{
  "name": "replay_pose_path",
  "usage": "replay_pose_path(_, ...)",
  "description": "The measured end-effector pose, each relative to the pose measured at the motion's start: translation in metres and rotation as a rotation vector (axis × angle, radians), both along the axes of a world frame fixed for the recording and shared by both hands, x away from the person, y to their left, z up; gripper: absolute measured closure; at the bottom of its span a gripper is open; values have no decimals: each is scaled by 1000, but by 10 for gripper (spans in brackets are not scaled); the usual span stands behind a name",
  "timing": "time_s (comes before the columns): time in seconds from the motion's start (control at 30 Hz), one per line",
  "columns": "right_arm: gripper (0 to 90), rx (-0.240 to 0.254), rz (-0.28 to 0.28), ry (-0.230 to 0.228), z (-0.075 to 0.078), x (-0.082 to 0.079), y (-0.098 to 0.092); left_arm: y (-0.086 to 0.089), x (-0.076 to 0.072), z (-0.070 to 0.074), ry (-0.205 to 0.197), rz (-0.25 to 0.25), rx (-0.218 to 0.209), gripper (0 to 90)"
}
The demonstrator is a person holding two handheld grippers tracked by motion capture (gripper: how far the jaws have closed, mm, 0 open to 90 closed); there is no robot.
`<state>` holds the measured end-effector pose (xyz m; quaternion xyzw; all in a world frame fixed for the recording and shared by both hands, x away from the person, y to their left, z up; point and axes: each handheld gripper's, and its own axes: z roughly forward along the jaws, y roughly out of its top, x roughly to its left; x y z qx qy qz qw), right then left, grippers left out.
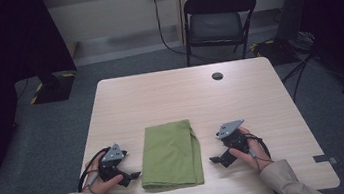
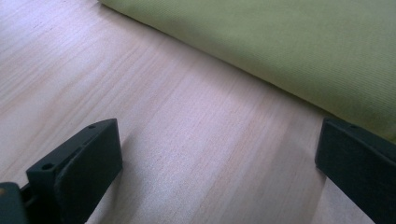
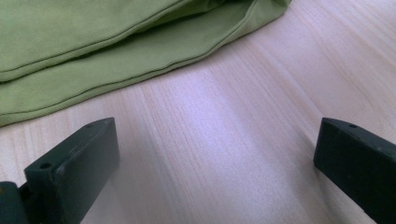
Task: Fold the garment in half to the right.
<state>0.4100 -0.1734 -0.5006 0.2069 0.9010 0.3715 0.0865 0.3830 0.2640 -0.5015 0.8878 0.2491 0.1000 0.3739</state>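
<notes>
Green cloth point(image 1: 170, 154) is obviously the main thing, folded into a tall rectangle and lying flat on the near half of the bench point(image 1: 169, 94), roughly centred between the two hands. Largest to smallest otherwise: the bench is a pale wood-grain top with rounded corners, sitting on grey carpet, and behind it there's a black folding chair point(image 1: 218, 20) against the wall with a cable running down from a wall socket. A small dark round spot point(image 1: 217, 76) sits on the far part of the bench, to the right of centre (can't tell what it is, too small).

The cloth's folded edge faces the left side, and in the left gripper view it's a smooth fat fold point(image 2: 261, 51) running diagonally across the top. In the right gripper view you see the other side, with stacked hemmed layers point(image 3: 116, 51) slightly fanned open.

Left tongs point(image 1: 131, 174) rest on the bench just beside the cloth's left edge, pointing at it, held by the person's left hand point(image 1: 99, 179). Jaws are spread wide with nothing but bare wood between them. Right tongs point(image 1: 215, 160) mirror that on the other side, near the cloth's right edge but apart from it, in the right hand point(image 1: 250, 152), also spread wide over bare bench. Beige sleeves come in from the bottom.
</notes>
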Motion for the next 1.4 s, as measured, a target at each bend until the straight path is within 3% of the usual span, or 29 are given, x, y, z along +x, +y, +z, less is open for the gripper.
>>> replay_pose_path(0.37,0,0,-21,-1,0,-1,-1,0,-2,0,0,22,1,0)
replay_pose_path(1.4,0,0,-93,1,0,-11,-20,0,-2,0,0,23,1,0)
